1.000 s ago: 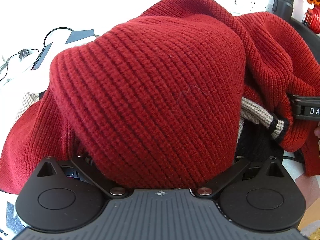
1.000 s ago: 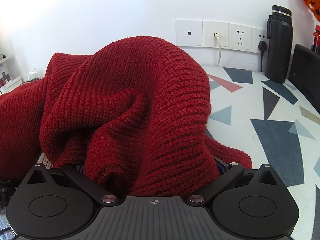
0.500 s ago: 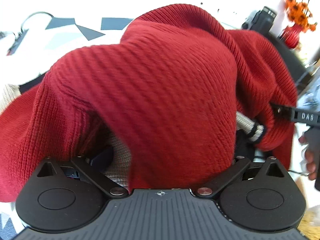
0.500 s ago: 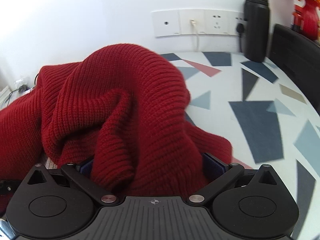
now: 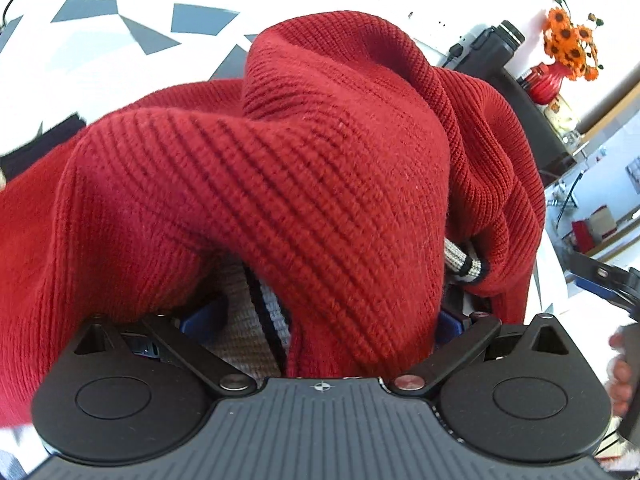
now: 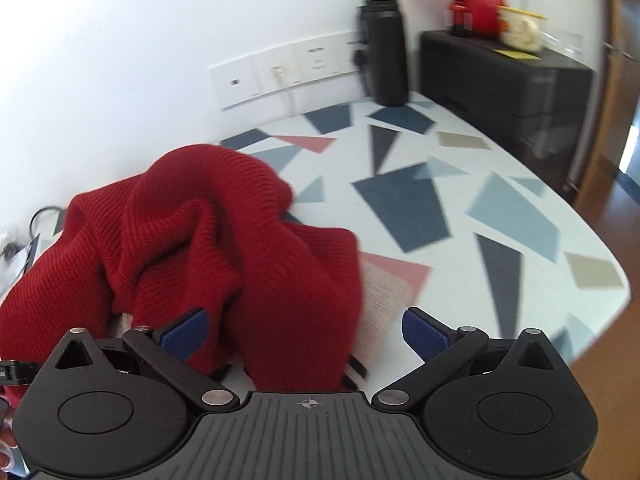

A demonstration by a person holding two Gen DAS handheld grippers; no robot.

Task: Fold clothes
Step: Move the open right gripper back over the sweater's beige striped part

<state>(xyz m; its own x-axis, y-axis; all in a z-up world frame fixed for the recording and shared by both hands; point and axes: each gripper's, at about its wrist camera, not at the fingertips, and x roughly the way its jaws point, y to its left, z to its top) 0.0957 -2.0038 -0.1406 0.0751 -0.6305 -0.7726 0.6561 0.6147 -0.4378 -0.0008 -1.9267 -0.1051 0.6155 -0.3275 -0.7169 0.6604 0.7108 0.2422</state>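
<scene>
Sweater, red chunky rib knit w/ a beige-and-black striped hem, is bunched in a tall heap on the patterned desk, draped right over both tools. It looks thick, soft and fairly heavy for cloth: it'll sag and stretch under its own weight, not slip, so prob. best taken by a firm edge, the striped hem or a shoulder seam, not a loose mid-panel fold. Left gripper is buried in knit; blue pads peek out at 9 and 3 o'clock with a thick fold between, jaws apparently clenched on that fold. Right gripper has jaws spread wide, both blue pads clear, cloth lying loose between them, so released. Right view shows what left can't: bare desk stretching to 3 o'clock, the wall sockets and black bottle at 12. Left view alone shows the striped cuff tucked at 3 o'clock and, at the frame edge, a hand.
</scene>
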